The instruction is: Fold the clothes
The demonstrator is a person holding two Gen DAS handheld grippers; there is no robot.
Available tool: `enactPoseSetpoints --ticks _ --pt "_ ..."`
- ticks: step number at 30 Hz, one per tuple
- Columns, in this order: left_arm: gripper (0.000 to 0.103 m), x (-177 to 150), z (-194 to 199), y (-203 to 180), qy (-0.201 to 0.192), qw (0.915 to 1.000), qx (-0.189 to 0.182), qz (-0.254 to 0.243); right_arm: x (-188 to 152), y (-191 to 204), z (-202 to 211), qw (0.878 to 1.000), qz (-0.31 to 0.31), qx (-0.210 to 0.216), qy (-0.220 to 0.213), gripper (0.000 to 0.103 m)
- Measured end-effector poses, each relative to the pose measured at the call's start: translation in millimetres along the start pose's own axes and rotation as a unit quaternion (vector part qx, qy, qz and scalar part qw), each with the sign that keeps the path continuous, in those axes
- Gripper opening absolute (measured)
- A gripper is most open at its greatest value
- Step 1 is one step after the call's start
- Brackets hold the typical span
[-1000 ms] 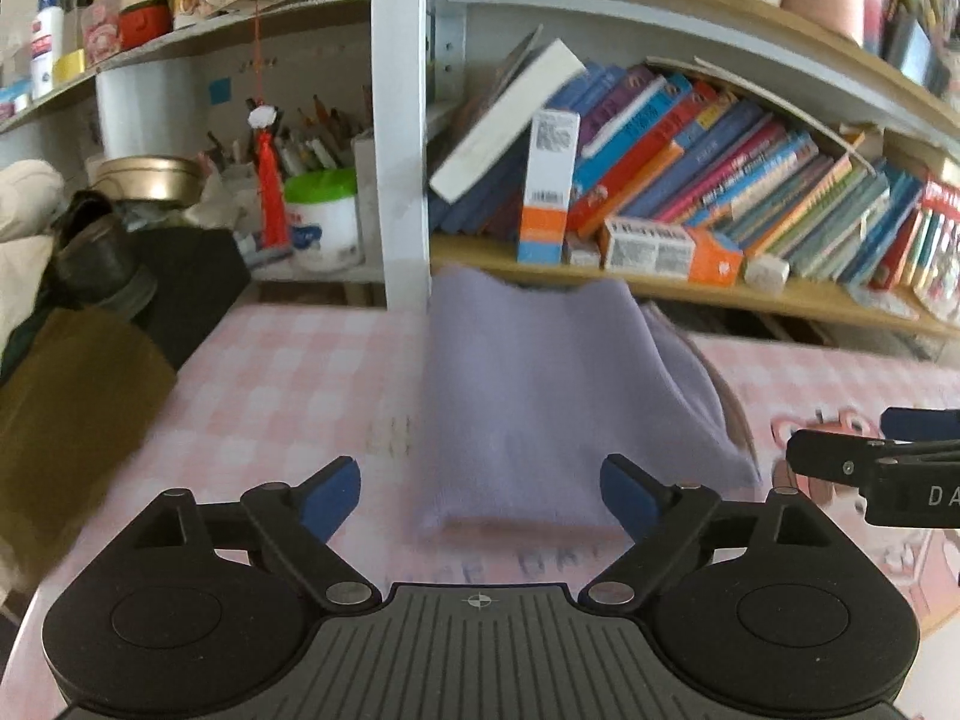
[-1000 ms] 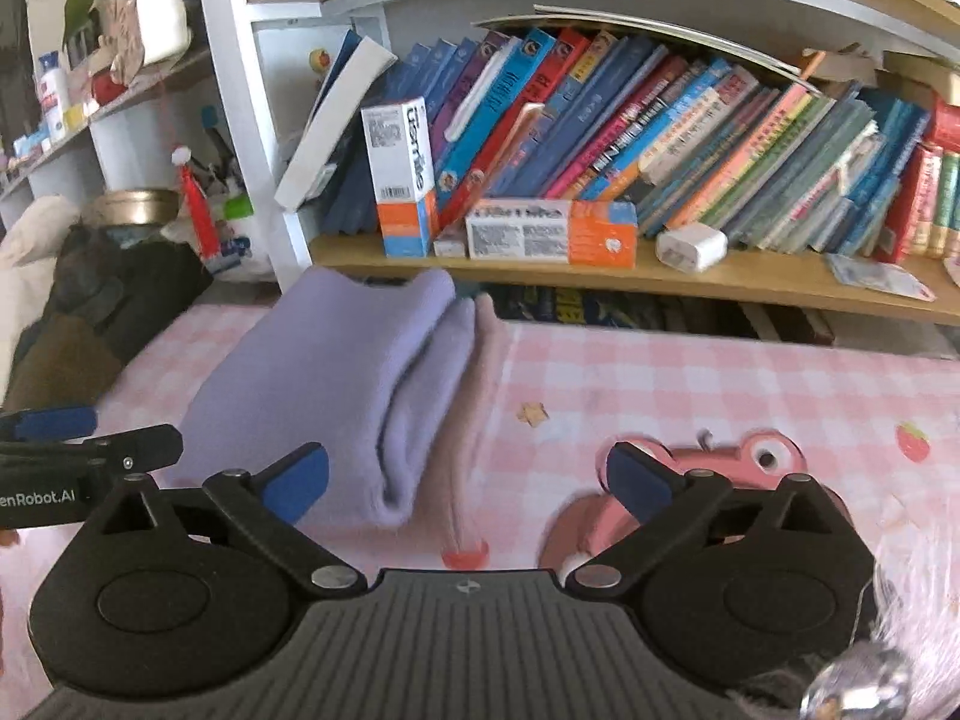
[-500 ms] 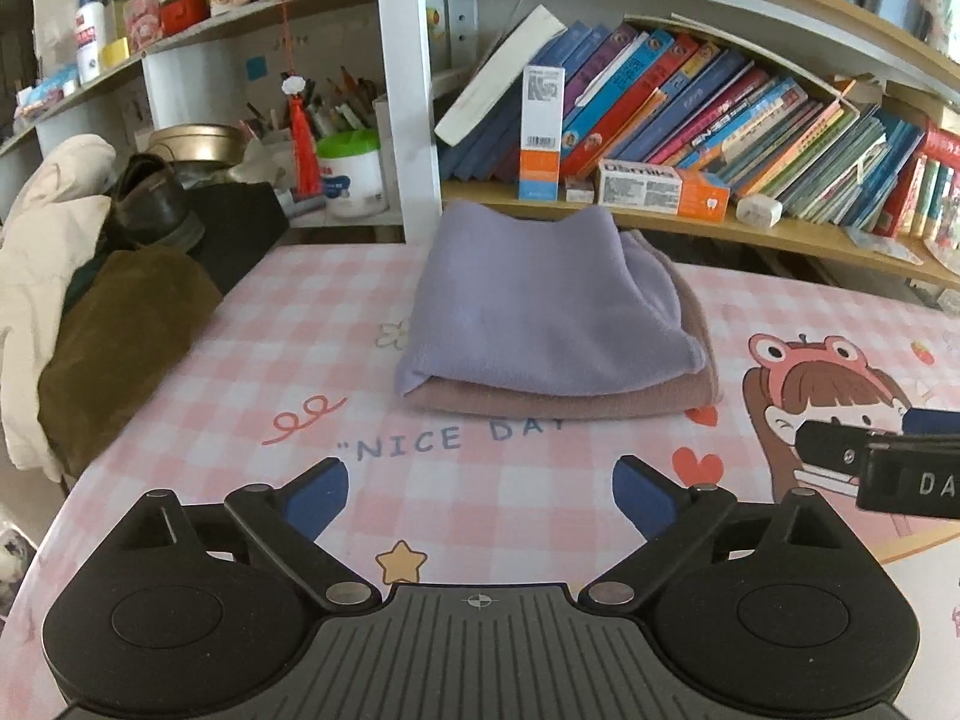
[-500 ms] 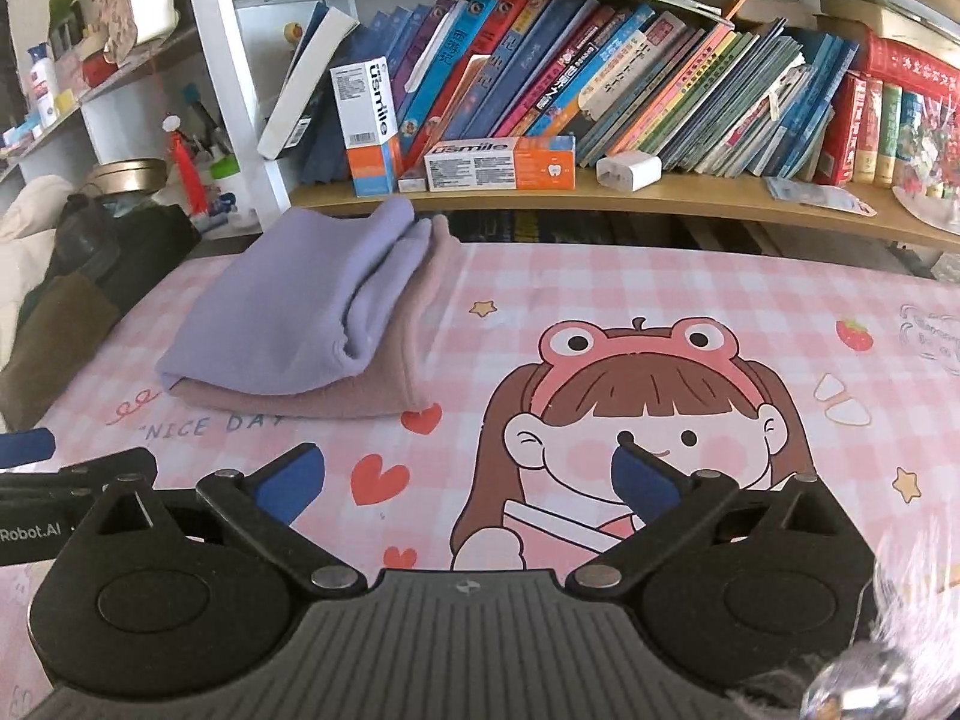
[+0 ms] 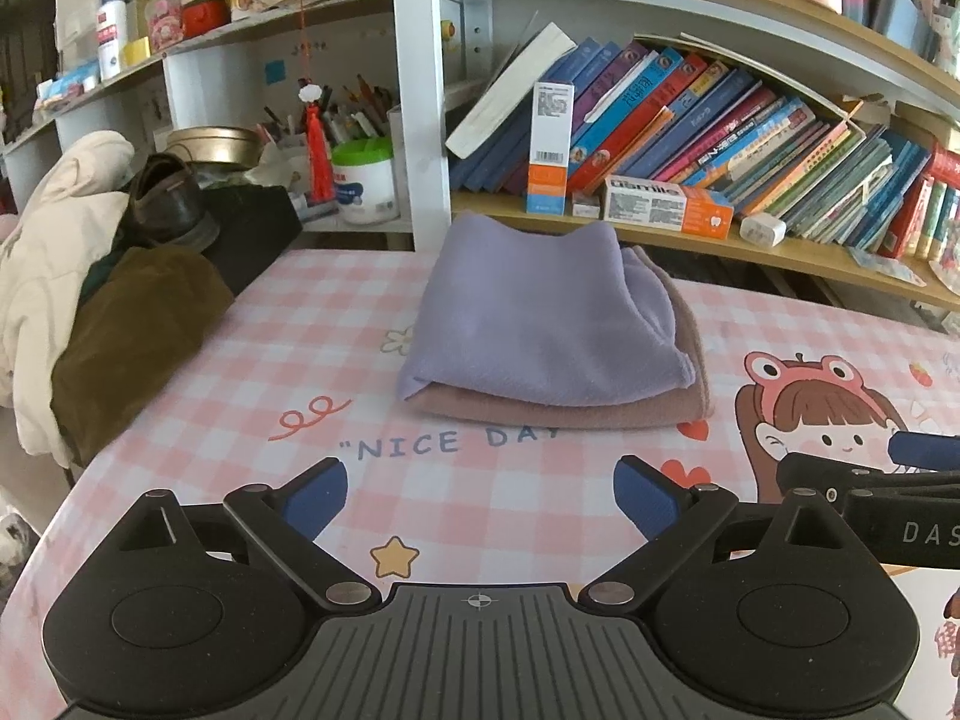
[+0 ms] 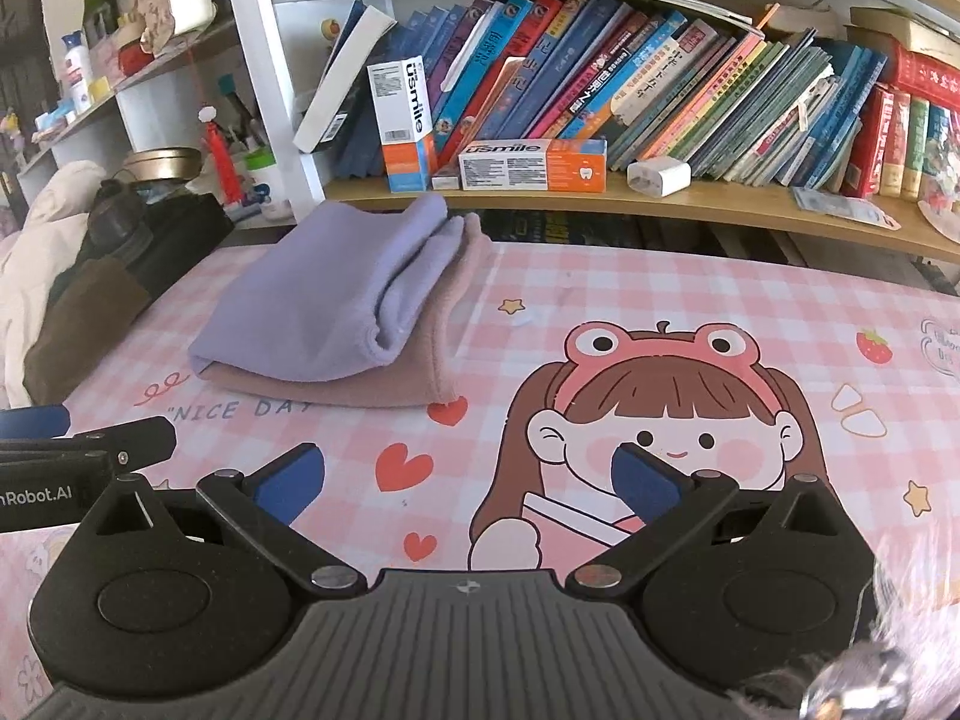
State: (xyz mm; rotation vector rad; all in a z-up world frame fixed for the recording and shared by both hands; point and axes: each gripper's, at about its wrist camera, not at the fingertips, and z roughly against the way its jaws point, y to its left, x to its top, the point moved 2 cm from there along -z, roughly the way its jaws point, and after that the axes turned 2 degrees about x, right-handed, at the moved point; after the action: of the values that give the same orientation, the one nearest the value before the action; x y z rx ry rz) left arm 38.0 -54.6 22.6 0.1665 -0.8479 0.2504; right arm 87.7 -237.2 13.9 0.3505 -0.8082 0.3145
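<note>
Two folded cloths point(image 5: 540, 330) lie beyond both spread grippers point(image 5: 480, 501).

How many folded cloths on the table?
2, stacked at the table's far side: purple cloth on top, pink cloth underneath. Any others between them would be hidden.

We see a pink checked tablecloth point(image 5: 252, 360) printed with "NICE DAY" and a cartoon girl in a frog hat point(image 6: 654, 414). Behind it a wooden shelf point(image 6: 720, 207) carries leaning books point(image 6: 630, 84), an upright toothpaste box point(image 6: 403, 123), another toothpaste box lying flat point(image 6: 531, 165) and a white charger point(image 6: 658, 176). To our left lie a cream jacket point(image 5: 42, 252), a brown garment point(image 5: 132, 336), a dark shoe point(image 5: 168, 204) and a white tub with a green lid point(image 5: 364, 180)
</note>
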Motion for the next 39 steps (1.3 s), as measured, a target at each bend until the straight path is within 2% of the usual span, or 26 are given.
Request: enactPoseSetpoints --ticks 39 --pt "0.098 -10.2 5.6 -3.9 0.02 0.9992 -0.029 0.017 -11.4 7.3 17.7 1.0 0.004 -0.011 0.004 0.103"
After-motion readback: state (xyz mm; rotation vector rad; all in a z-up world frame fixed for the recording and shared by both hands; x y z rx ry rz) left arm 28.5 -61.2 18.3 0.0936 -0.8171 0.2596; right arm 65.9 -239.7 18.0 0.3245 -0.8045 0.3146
